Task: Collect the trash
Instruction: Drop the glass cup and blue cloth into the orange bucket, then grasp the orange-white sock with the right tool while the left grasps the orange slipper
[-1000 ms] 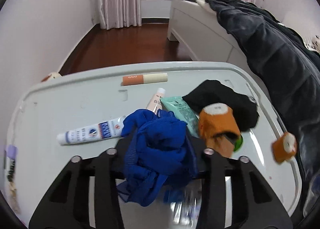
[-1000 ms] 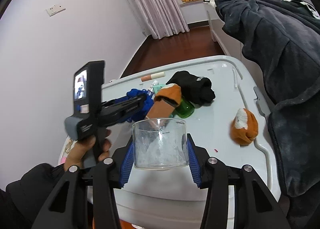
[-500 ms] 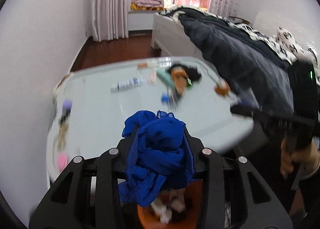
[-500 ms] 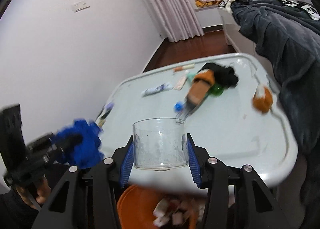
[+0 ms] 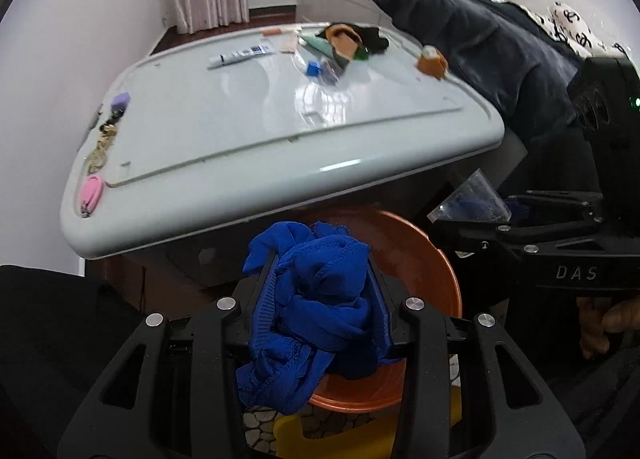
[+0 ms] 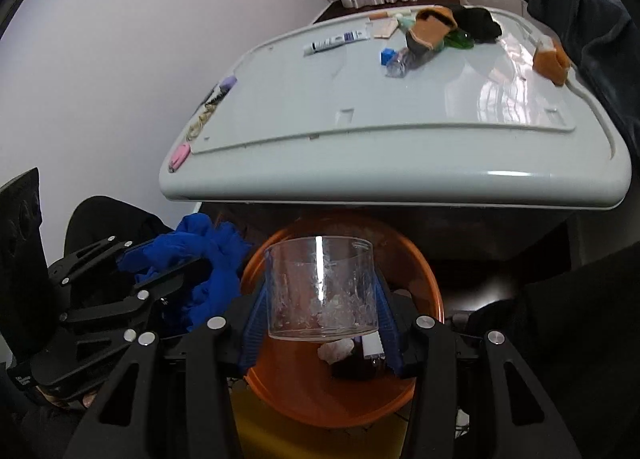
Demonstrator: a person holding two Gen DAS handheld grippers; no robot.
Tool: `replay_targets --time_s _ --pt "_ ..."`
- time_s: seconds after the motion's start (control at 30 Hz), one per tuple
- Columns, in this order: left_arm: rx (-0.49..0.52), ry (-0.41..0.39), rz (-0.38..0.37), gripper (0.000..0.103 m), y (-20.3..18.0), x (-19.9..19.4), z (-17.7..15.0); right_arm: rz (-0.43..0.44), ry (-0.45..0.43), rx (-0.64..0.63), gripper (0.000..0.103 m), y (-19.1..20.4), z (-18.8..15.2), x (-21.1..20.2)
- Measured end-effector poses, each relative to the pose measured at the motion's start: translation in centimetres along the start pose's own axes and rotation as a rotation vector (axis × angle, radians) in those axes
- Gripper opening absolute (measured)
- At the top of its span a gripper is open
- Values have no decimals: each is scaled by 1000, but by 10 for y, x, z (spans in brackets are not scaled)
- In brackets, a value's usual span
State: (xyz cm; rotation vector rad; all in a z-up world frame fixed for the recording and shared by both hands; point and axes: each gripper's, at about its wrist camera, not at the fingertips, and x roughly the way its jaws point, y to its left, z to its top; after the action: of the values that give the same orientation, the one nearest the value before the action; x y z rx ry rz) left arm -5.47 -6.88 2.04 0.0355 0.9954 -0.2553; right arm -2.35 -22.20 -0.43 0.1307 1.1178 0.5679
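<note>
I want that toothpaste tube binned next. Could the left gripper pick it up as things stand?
Probably not: the left gripper is full of blue cloth over the orange bin, with the toothpaste tube far across the table.

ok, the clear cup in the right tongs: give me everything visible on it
The clear cup is a short, straight-walled cylinder of transparent plastic by the look, mouth up and roughly upright. Its inner wall is smeared and white crumpled scraps sit at the bottom. The right tongs clamp it, blue pads pressing on both sides. It hangs over the orange bin, just below the front edge of the white table, touching nothing else. The left wrist view shows it from the side.
</note>
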Motion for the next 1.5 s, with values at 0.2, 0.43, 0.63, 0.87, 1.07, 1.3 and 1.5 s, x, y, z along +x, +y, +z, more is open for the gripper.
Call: replay_targets --time_s 0.2,0.43,0.63,0.87,1.07,1.3,1.5 --pt "-61 70 2 50 12 14 -4 -1 23 32 49 -8 -1 6" --pt "-71 77 7 68 14 18 -2 -3 19 40 58 -10 0 4" --pt "-87 49 13 68 22 13 7 -16 -81 107 58 -43 46 -27" --pt "-121 41 16 73 33 23 25 -344 -181 190 62 -154 177 -29" --pt "-119 87 7 73 34 43 35 -407 -71 304 43 -224 222 31" --pt "-111 36 -52 73 24 63 95 -285 -127 298 24 -201 215 10" --pt "-1 -87 -57 80 -13 107 200 -229 -362 238 24 -160 190 -62"
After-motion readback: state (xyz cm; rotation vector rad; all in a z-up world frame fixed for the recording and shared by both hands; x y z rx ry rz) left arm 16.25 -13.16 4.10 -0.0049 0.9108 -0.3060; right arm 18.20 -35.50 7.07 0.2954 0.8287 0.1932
